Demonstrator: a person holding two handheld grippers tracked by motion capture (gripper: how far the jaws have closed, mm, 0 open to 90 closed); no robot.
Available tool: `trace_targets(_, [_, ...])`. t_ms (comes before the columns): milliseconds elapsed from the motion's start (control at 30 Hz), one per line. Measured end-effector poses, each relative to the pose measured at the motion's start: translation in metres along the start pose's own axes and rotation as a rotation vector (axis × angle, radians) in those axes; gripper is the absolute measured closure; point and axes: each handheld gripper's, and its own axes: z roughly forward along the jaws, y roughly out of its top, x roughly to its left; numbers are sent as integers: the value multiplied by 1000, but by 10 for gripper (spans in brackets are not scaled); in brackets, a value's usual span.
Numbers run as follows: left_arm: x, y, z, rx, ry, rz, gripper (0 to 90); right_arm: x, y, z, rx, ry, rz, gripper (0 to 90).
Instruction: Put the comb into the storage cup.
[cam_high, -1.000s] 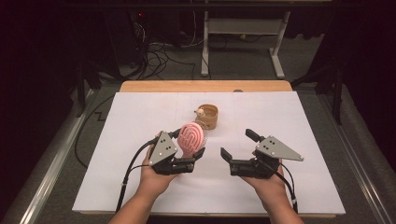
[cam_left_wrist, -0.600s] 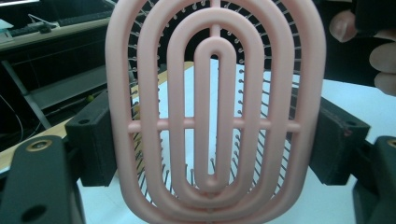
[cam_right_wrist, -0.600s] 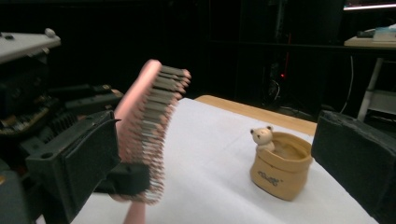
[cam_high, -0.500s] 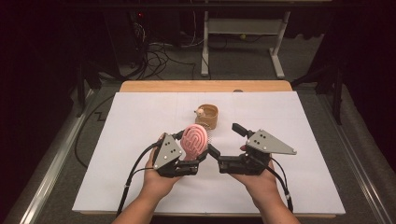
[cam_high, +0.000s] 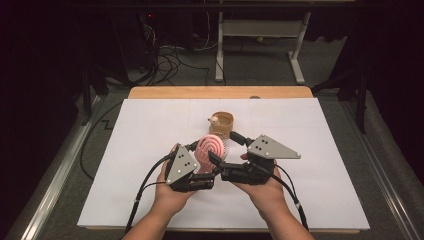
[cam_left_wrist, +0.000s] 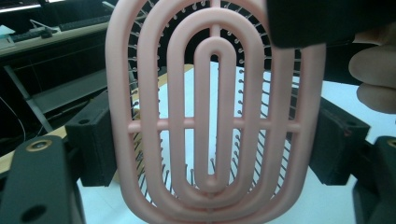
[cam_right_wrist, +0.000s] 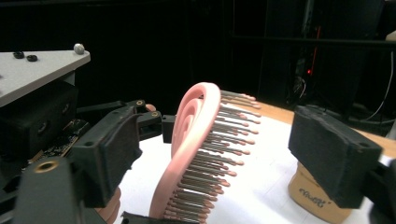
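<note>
A white sheet (cam_high: 150, 130) covers most of a wooden table (cam_high: 220, 92), whose bare far edge shows beyond it. At the near middle of the sheet a person's two hands meet, each holding a black gripper.

The left gripper (cam_high: 206, 156) has its jaws closed on a pink hairbrush (cam_high: 211, 150), held upright above the sheet. In the left gripper view the brush's (cam_left_wrist: 215, 121) back of concentric oval ribs faces the camera, with the jaw pads pressing its left and right rims. The bristles (cam_right_wrist: 219, 154) point away toward the far side of the table, rows of thin pins with small rounded tips.

The right gripper (cam_high: 227, 150) comes in from the right, jaws wide apart and holding nothing. In the right gripper view the brush (cam_right_wrist: 191, 154) stands between those jaws, the left pad (cam_right_wrist: 109, 154) just beside its pink back and the right pad (cam_right_wrist: 334, 154) well clear of the bristle tips.

A small tan cup-like holder (cam_high: 221, 125) sits on the sheet just beyond the brush, its contents too small to make out.
</note>
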Motion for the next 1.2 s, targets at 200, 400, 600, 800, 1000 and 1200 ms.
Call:
trace_targets(200, [1, 0, -1, -1, 11, 2, 196, -1, -1, 6, 26, 16, 34, 284])
trace_targets(400, [1, -1, -1, 0, 13, -1, 196, -1, -5, 13, 58, 25, 69, 349])
trace_targets(600, [0, -1, -1, 2, 21, 11, 196, 0, -8, 17, 85, 23, 78, 392])
trace_targets(800, [-1, -2, 0, 5, 26, 20, 196, 0, -9, 19, 99, 19, 84, 403])
trace_targets(1000, [-1, -2, 1, 7, 35, 33, 196, 1, -10, 21, 106, 26, 82, 449])
trace_targets(1200, [0, -3, 1, 20, 44, 39, 196, -4, -13, 23, 113, 38, 113, 492])
